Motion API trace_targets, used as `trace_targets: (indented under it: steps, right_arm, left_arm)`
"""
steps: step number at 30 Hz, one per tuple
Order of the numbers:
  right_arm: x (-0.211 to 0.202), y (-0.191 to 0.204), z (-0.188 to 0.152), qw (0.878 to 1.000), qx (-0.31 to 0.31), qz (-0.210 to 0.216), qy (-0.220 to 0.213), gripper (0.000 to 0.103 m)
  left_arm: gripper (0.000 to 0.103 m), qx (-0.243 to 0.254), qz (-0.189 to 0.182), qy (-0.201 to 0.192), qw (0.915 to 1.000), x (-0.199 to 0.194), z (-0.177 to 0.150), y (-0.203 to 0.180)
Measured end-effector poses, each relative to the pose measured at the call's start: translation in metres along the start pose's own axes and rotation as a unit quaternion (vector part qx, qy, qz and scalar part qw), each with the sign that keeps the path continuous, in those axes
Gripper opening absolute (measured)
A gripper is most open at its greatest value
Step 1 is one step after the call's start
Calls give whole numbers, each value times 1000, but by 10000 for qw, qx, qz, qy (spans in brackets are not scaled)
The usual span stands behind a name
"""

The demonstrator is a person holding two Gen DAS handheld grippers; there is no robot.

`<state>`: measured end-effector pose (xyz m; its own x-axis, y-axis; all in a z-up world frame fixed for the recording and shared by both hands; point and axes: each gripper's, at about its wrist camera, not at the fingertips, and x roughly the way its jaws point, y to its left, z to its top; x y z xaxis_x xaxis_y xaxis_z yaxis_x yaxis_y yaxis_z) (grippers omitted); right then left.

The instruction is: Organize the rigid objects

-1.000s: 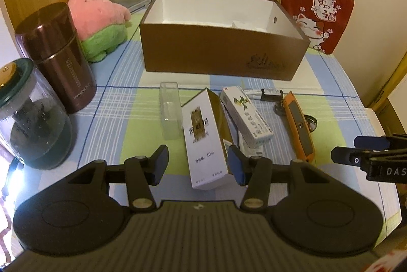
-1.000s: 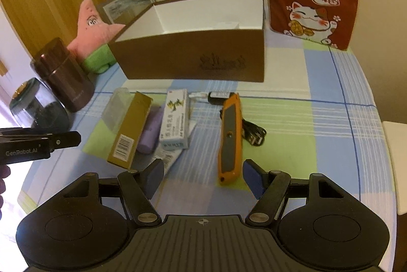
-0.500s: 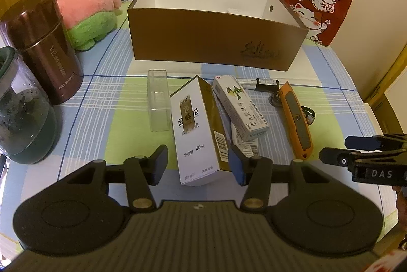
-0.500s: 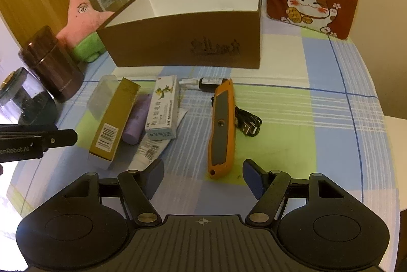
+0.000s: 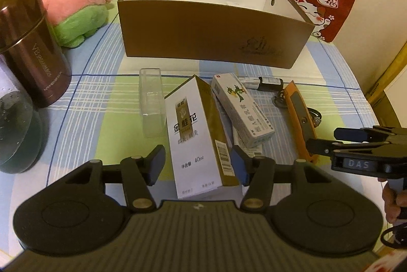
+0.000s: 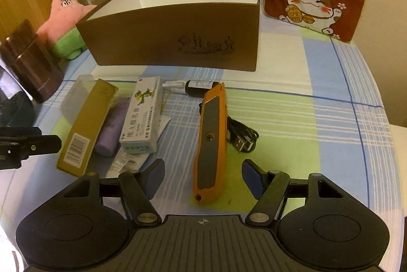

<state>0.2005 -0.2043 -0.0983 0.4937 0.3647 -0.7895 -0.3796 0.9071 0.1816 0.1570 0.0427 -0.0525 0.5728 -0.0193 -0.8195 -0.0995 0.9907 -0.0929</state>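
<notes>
Rigid stuff is all lying loose on the checked tablecloth [image 6: 318,119], just near-side of the open brown box [image 5: 211,30]. Your left gripper [image 5: 198,165] is straddling the near end of the white-and-gold carton [image 5: 195,137]; its jaws have just been opening a bit, the carton sits between the pads, and there's a clear gap on the left pad's side, so you're not pinching it. Your right gripper [image 6: 203,176] sits over the near end of the orange utility knife [image 6: 209,142] with the jaws fairly wide, having just been closing slightly, knife between them but with daylight on both sides.

Just right of the carton there's a smaller white box with a green bird print [image 5: 241,111], with a purple thing [image 6: 112,132] tucked between the two. A clear plastic case [image 5: 151,104] lies just left of the carton. A small dark bottle [image 6: 197,87] lies by the knife's far tip, and a black USB cable [image 6: 241,137] is coiled right against the knife's right side.
</notes>
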Motion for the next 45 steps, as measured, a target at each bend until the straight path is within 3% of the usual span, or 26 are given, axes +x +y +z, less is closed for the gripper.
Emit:
trace_targets:
  steps: [6,15,19,24,27,31,45]
  right_arm:
    - [22,-1,1,9997,-9,-204,96,54]
    - [42,-1,4,9992,-8,-319,228,53]
    - [47,-1,4,9990,-67,-351,256,51]
    - [47,2,2,9991,-238,-261,246,32]
    - [45,5,-1,9988,-332,-236,266,31]
    - [40,6,-10,9984,-462,-94,310,30]
    - [22,8,-30,9981,-309,120,512,32]
  left_arm:
    - [52,-16,-49,104,9999,16,6,0]
    - [53,282,-19,300,9991,41,10,-14]
    - [55,538,167,282,9980,51,10,-24]
    - [55,754,230,302,9964,54,7,-25]
    - [53,689,184,328,9969,52,6,-18]
    - [43,524,76,249,9983,42,4,-5]
    - [41,349,-32,514,9981,16,-18,19]
